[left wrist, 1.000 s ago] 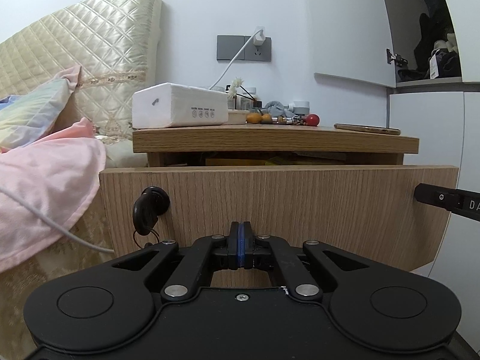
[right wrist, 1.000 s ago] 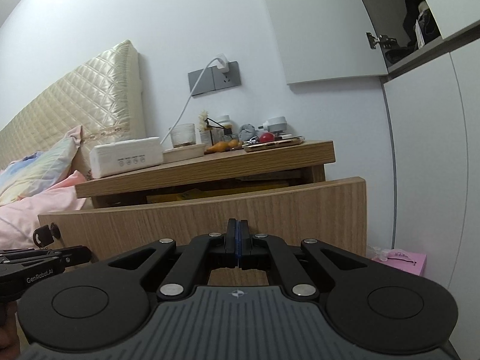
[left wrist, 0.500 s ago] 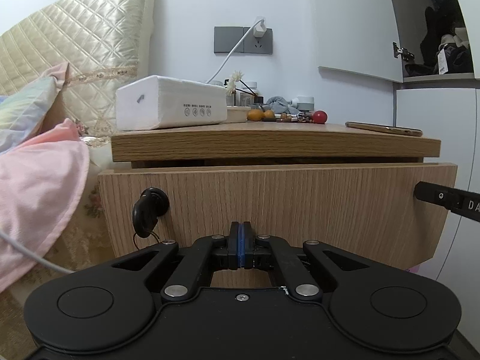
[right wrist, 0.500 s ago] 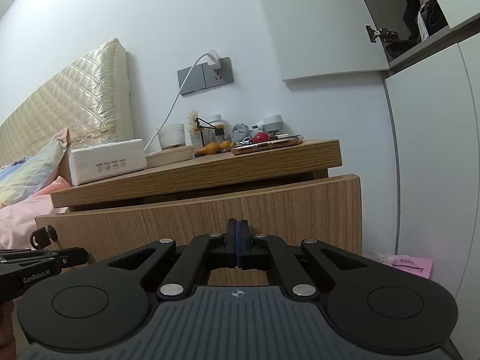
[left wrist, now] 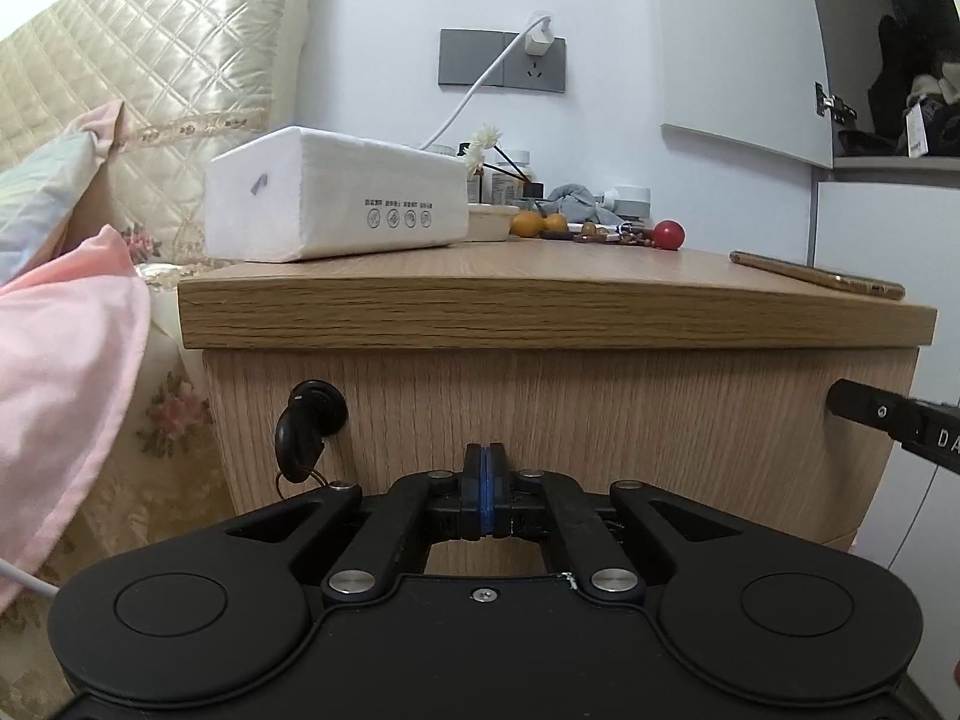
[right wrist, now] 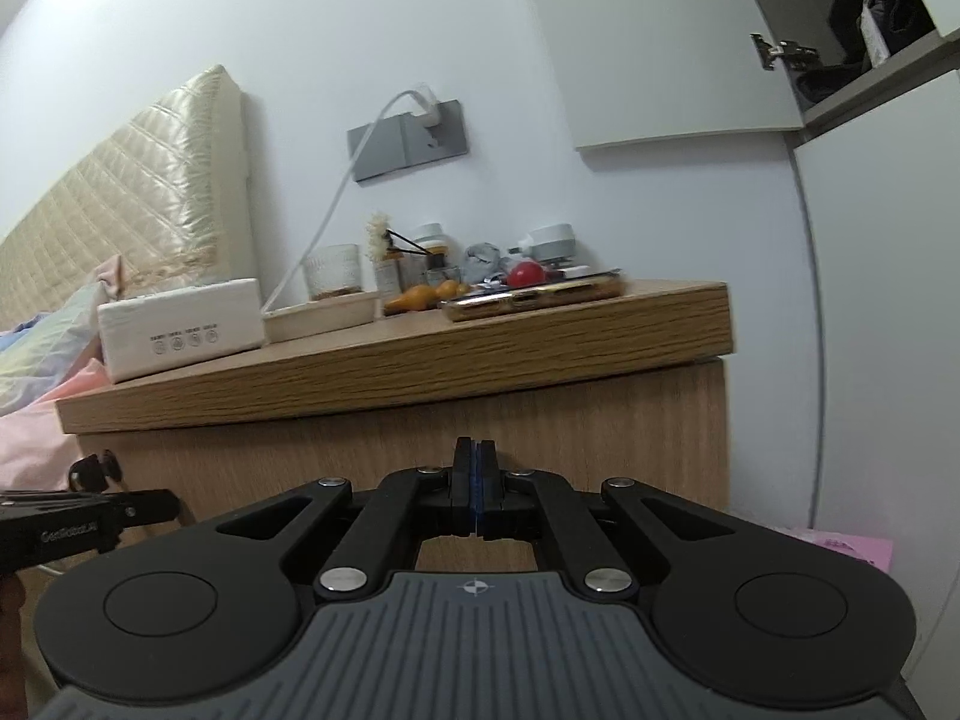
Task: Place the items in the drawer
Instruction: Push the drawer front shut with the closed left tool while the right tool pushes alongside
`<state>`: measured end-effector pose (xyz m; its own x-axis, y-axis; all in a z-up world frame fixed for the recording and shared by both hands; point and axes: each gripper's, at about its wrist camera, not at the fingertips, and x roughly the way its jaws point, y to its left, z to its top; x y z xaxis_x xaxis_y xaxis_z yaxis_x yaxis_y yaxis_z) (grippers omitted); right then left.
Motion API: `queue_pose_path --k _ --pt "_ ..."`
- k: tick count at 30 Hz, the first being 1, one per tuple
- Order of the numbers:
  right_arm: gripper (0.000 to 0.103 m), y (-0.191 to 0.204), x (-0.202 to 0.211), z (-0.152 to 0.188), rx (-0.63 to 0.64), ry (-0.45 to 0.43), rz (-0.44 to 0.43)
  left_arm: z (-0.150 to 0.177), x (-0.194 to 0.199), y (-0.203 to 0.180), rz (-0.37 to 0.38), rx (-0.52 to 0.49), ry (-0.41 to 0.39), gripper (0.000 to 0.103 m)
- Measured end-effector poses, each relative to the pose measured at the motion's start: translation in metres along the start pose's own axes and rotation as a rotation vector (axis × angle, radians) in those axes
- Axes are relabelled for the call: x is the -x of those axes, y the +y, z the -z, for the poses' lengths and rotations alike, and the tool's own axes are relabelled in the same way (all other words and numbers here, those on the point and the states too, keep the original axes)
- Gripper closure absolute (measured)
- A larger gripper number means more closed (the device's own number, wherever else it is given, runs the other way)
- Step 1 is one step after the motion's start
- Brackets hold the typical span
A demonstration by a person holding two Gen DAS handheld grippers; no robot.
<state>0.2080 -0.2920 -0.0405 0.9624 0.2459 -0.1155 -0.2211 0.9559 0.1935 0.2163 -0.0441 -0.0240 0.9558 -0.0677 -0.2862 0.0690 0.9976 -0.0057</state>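
Note:
The wooden drawer front [left wrist: 600, 408] of the bedside table is pushed in under the tabletop [left wrist: 540, 312]; it also shows in the right wrist view [right wrist: 420, 438]. A black key [left wrist: 303, 429] hangs in its lock at the left. My left gripper [left wrist: 487, 462] is shut and empty, its tips against the drawer front. My right gripper [right wrist: 474, 462] is shut and empty, its tips at the drawer front further right; it shows in the left wrist view [left wrist: 888, 420]. The left gripper shows in the right wrist view [right wrist: 90, 519].
On the tabletop lie a white tissue pack [left wrist: 336, 201], a gold phone [left wrist: 819, 282], a red ball [left wrist: 668, 235], orange fruits [left wrist: 537, 223], bottles and a tray [right wrist: 324, 312]. A bed with pink blanket [left wrist: 66, 372] is left. A white wardrobe [right wrist: 870, 330] is right.
The drawer has slid in from partly open to closed under the tabletop, with both shut grippers moving forward against its front.

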Motion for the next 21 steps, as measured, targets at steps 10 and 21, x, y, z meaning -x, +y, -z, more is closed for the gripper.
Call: queue_pose_path --k 10,21 --pt "0.103 0.000 0.019 -0.003 -0.003 0.019 0.011 0.000 0.031 0.002 -0.015 0.032 -0.025 0.100" --pt "0.103 0.019 0.070 -0.009 0.001 -0.006 0.004 -0.001 0.098 0.003 0.003 0.028 -0.065 0.100"
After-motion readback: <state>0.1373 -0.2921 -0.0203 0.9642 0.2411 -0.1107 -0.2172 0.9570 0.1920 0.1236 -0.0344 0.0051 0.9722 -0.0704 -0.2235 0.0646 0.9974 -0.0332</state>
